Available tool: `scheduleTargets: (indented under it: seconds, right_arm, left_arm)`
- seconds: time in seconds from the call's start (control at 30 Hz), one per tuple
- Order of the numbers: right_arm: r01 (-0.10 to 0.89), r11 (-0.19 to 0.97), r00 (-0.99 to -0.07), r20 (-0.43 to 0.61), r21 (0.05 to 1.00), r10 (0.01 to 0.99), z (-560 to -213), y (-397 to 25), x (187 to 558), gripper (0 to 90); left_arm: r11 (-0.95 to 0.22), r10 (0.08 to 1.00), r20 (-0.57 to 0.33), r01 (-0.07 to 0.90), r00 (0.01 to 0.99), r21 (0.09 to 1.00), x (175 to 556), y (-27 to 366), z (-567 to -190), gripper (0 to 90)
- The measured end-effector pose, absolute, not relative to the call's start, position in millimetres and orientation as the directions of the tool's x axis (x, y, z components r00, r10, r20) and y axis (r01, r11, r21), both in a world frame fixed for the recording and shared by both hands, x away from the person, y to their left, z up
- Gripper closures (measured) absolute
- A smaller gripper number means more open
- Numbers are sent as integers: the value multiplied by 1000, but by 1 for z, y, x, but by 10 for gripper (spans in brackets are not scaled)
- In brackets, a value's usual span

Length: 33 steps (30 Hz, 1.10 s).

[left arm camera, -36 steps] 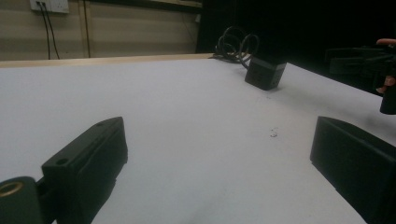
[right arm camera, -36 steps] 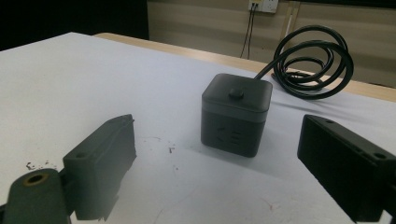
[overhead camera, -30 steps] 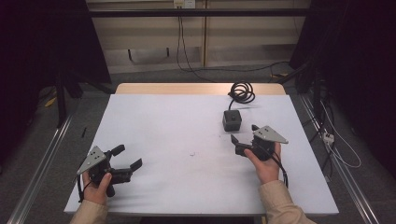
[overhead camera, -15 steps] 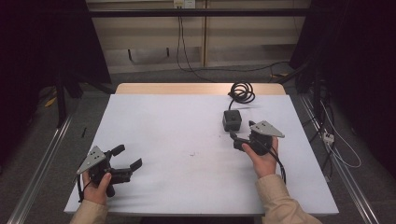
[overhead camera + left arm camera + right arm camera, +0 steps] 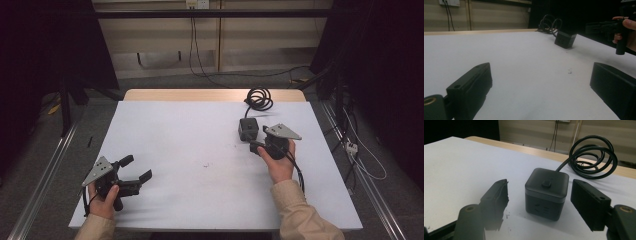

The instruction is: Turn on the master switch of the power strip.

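White table (image 5: 200, 130) under dim light, cables along the back wall. My right gripper (image 5: 255, 141) sits just short of the black power cube (image 5: 248, 128); jaws wide apart, holding nothing. From the right gripper view, the cube (image 5: 547, 192) stands upright between and slightly ahead of the jaws, touching neither; I note a small button on top and sockets on its near face, which the high view cannot resolve. Its coiled cord (image 5: 594, 157) lies beyond the right jaw. My left gripper (image 5: 131, 172) rests well apart, jaws spread, empty. The left gripper view shows the cube (image 5: 565, 39) far ahead, and a small dark mark (image 5: 569, 71) on the sheet.
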State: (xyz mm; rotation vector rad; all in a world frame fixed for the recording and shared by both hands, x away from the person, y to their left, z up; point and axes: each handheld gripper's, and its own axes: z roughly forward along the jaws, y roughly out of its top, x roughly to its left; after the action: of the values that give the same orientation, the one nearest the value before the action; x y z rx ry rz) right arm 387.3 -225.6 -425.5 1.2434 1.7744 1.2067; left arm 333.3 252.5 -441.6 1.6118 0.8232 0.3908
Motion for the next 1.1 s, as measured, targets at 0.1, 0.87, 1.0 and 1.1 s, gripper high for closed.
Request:
scheduleTargets:
  seconds: [0.1,0.87,1.0,1.1]
  right_arm:
    - [351,123,-345,5,928,939,-424,-223,392,351]
    - [395,93,-337,50,914,940,-426,-227,407,582]
    - [393,87,-338,56,915,940,-425,-228,408,618]
    - [397,85,-339,59,914,939,-424,-228,409,650]
  left_arm:
    - [-25,698,-192,291,690,956,334,253,-442,37]
    - [-28,696,-190,291,692,956,334,253,-442,37]
    - [-29,695,-189,291,693,956,334,252,-443,36]
    - [-28,695,-190,290,693,957,334,252,-442,37]
